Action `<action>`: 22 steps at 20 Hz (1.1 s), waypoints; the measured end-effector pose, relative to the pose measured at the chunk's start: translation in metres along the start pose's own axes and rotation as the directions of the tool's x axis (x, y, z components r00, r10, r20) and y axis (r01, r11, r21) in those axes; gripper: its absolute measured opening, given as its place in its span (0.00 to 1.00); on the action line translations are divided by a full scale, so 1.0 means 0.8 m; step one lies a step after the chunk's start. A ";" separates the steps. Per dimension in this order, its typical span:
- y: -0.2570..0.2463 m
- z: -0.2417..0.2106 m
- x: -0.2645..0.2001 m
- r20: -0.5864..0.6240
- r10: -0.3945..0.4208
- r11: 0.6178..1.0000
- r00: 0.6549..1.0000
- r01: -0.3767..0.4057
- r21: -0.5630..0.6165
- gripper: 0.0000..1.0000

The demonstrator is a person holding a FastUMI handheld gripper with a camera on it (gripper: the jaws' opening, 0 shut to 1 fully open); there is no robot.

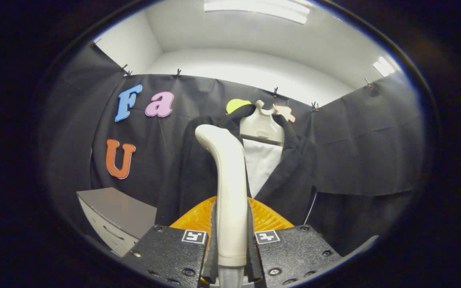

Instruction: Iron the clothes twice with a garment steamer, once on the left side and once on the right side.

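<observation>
At the lower left of the frame, a grey cabinet (112, 216) with a slot handle on its pale front stands against the booth's black cloth wall (70, 132), which is pinned up by small clips along its top edge under a white ceiling with a light panel (256, 9) at the top centre. Moving toward the middle, my gripper (231, 244) rises from the bottom of the frame, its two fingers clamped on either side of the cream handle of the garment steamer (230, 188); I hold the handle upright between them, its rounded upper end bending toward the upper left. Each finger block carries a small square marker near its inner top corner. Just behind the handle and between the fingers sits a ridged orange pad (268, 218), fanning out to both sides at the lower centre. Beyond the steamer, slightly right of centre, the clothes hang on the wall: a dark jacket (294, 172) draped open over a white hanger (261, 124), with a white panel (263, 164) showing between its two front edges. The steamer handle overlaps the jacket's left half as I see it; whether it touches the fabric I cannot tell. A thin pale cord (309, 208) runs down beside the jacket's right hem. To the right, more black cloth hangs in a loose fold, and a second ceiling light (383, 66) shows at the upper right.
</observation>
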State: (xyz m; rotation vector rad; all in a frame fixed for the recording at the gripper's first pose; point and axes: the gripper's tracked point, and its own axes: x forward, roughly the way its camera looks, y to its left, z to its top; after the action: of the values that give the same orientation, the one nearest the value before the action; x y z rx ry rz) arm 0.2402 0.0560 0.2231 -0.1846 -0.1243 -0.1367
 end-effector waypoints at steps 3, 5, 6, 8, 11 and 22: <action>0.000 -0.023 -0.009 -0.019 0.034 0.999 0.999 -0.035 -0.010 0.31; 0.004 -0.046 -0.010 -0.048 0.056 0.998 0.997 -0.057 -0.019 0.31; 0.003 -0.059 -0.011 -0.067 0.058 0.998 0.996 -0.059 -0.016 0.31; -0.001 -0.080 -0.016 -0.095 0.051 0.998 0.994 -0.053 -0.016 0.31; -0.005 -0.109 -0.017 -0.123 0.044 0.998 0.991 -0.049 -0.038 0.31; -0.019 -0.203 -0.044 -0.243 0.057 0.993 0.968 -0.080 -0.085 0.31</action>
State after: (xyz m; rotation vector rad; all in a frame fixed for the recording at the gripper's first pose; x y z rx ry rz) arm 0.2214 0.0146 0.0622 -0.2641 0.1302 -0.0950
